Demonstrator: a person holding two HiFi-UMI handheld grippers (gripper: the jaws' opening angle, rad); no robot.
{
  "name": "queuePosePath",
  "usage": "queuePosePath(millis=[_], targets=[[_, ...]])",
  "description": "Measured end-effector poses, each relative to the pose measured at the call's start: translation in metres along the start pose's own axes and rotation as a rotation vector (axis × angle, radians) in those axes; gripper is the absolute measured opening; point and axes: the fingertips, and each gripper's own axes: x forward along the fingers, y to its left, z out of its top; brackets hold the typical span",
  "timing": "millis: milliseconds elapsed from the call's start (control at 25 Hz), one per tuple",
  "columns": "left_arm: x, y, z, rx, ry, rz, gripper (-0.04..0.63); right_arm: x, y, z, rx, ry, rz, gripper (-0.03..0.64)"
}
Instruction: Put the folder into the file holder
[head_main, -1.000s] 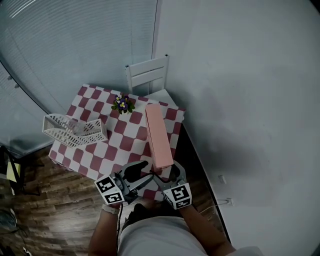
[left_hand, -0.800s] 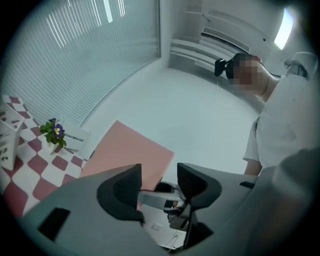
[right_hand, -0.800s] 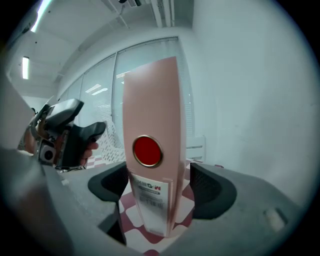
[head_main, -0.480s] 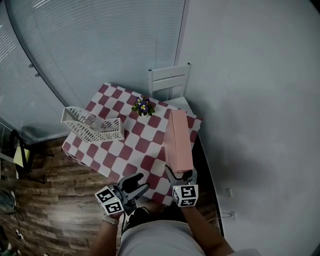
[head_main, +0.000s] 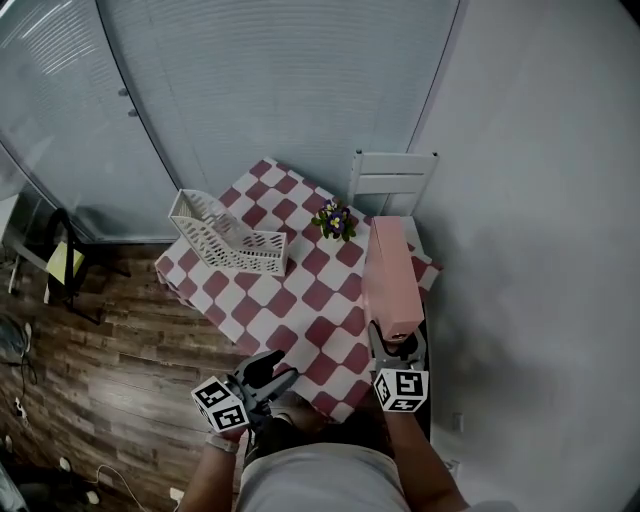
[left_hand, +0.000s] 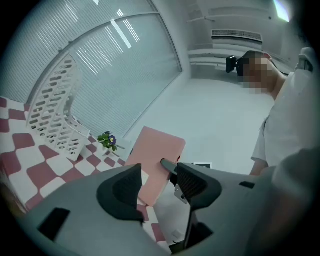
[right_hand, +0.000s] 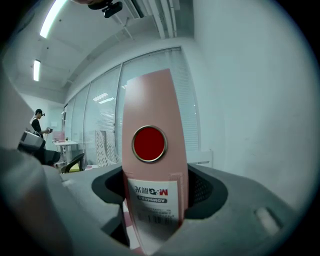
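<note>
One folder (head_main: 388, 270), spine end gripped by right gripper (head_main: 397, 342), fingers just closed onto it, is held on edge over counter's (head_main: 300, 300) right side, likely to slot into holder (head_main: 225, 238), well apart. Left gripper (head_main: 280, 367) fingers ajar, empty.

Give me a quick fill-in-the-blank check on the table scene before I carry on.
1. The round disc on the pink folder is ___.
2. The left gripper holds ___.
3. The flowers stand between the file holder and a white ___.
Missing: red; nothing; chair.
</note>
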Motion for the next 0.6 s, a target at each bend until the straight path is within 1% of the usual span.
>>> queuePosePath(millis=[80,160,280,440,600], targets=[[-0.005,0.003,0.004,-0.008,-0.037,0.036,0.207,0.01,-0.002,0.009,-0.006,0.001,0.041,0.299],[-0.008,0.007,0.008,-0.013,-0.076,0.068,0.207,0.021,-0.002,0.018,0.011,-0.003,0.086,0.296],[-0.014,0.01,0.014,-0.005,-0.112,0.123,0.207,0.033,0.004,0.038,0.022,-0.027,0.158,0.295],[-0.025,0.017,0.022,0.009,-0.164,0.236,0.207,0.053,0.026,0.074,0.03,-0.069,0.312,0.293],[-0.036,0.018,0.026,0.017,-0.215,0.33,0.209,0.076,0.051,0.108,0.009,-0.104,0.471,0.291]])
